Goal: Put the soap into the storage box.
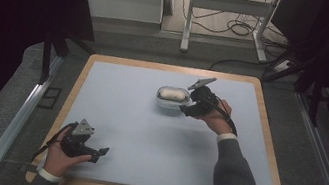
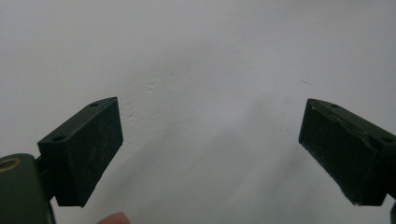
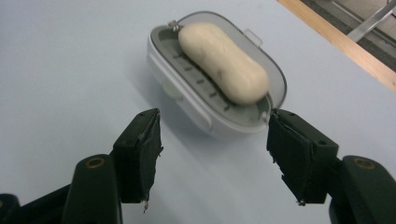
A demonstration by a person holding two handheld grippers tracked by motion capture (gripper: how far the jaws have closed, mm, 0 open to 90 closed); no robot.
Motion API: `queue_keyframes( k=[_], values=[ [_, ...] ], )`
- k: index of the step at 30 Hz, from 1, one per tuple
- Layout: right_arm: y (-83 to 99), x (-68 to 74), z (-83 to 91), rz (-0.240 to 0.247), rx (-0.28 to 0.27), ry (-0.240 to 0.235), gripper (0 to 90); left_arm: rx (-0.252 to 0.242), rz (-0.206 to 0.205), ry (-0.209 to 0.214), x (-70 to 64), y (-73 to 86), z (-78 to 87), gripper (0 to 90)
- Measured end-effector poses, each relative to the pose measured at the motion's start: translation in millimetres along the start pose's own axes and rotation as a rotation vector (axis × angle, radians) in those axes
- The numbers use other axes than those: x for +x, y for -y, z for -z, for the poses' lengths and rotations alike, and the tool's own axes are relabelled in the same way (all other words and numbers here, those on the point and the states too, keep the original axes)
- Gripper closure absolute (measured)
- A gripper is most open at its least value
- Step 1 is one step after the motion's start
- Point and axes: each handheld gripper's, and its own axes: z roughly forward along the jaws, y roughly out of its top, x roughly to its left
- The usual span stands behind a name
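Right hand-held gripper (image 3: pixel 212 154) spread open just short of the soap dish (image 3: pixel 196 100), nothing between. Pale soap bar (image 3: pixel 223 63) lying inside. Left hand-held gripper (image 2: pixel 210 154) open too, over bare table (image 2: pixel 196 56).

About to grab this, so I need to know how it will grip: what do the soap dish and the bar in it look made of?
The soap dish looks like hard moulded plastic: white shell, matte grey slotted insert, smooth rounded rim. The bar looks like cream soap, matte and slightly waxy, with a few small dark marks; it is probably slippery. The right gripper is open beside the dish.
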Motion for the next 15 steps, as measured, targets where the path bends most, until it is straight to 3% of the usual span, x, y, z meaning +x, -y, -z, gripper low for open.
queue_keyframes(
  k=[4,15],
  values=[
    [25.7,-0.5,11.7,-0.061,-0.009,0.017,34.1,0.002,0.002,0.001,-0.5,-0.1,-0.8,6.7],
    [93.2,5.5,38.2,-0.119,-0.049,0.049,28.4,-0.010,0.014,0.000,-0.1,-0.5,0.9,6.5]
  ],
)
